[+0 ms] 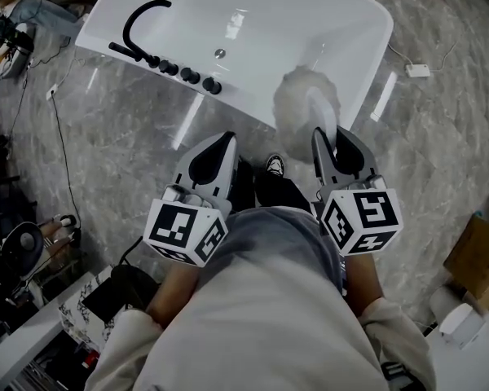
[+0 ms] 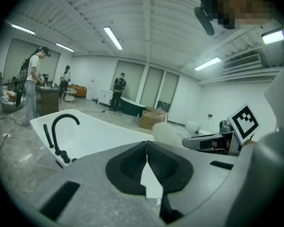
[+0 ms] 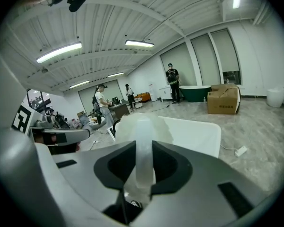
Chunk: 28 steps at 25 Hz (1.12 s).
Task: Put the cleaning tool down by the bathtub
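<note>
Fluffy white cleaning tool (image 1: 303, 104) hangs clamped in right fingers (image 3: 177, 168); left fingers (image 2: 128, 167) seemingly shut together.

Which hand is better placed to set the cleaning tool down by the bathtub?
Right. The right gripper is clamped on the handle of the cleaning tool, whose fluffy head hangs at the near edge of the bathtub. The left gripper is shut and empty.
</note>
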Available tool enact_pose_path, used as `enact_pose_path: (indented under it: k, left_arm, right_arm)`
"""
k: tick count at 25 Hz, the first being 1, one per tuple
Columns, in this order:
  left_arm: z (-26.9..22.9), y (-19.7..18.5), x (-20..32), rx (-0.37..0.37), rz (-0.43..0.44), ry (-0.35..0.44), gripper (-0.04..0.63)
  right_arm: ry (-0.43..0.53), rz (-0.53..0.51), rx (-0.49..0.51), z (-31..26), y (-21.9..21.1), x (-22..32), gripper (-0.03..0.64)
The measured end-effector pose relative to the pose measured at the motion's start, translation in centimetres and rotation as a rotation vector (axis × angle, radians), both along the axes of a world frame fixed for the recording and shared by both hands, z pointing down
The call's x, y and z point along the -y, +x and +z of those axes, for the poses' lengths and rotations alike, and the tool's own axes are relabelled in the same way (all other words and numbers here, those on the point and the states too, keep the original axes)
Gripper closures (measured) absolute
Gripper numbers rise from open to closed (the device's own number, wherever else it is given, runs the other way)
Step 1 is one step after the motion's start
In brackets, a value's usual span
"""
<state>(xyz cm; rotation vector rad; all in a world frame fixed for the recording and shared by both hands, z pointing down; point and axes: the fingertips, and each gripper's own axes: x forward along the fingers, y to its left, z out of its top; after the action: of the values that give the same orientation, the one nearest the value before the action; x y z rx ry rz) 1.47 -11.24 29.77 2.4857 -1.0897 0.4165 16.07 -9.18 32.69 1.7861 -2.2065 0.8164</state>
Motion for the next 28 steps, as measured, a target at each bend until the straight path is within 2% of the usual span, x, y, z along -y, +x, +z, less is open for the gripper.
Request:
enact_pose_path:
  k: [13,28]
  left_arm:
    - [0.8,0.3,0.5,0.009,0.009,-0.011,0.586]
    - [3.0,-0.5,-0.9,0.033,0.000,-0.065,0.586]
  right_arm:
    - [-0.035,-0.047,0.004,2.3,-0.7,1.4,0.543]
    - [-0.100,-0.129,-0.069,7.0,-2.1,2.3,0.543]
